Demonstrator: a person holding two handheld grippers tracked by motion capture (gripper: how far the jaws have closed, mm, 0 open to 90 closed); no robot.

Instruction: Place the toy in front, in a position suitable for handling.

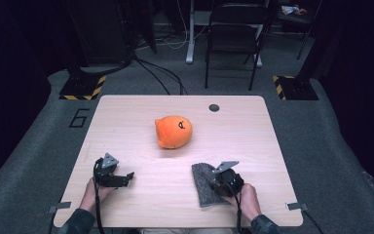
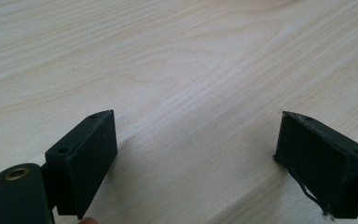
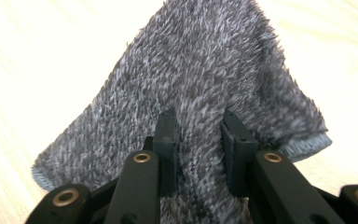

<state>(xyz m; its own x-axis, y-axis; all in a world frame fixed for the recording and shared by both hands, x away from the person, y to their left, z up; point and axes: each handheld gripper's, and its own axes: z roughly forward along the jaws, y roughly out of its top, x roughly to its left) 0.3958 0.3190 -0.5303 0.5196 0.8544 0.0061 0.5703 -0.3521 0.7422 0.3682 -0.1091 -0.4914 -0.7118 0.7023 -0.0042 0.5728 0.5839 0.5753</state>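
A pale wooden table (image 1: 126,122) stands on grey carpet (image 1: 39,146), a black folding chair (image 1: 233,34) beyond in the dark room.

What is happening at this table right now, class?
A person holds a two-jaw gripper in each hand at a wooden table. The right gripper has pinched a fold of the grey fuzzy cloth lying at the near right. The left gripper rests with jaws wide open over bare wood, holding nothing. An orange plush toy sits untouched in the middle.
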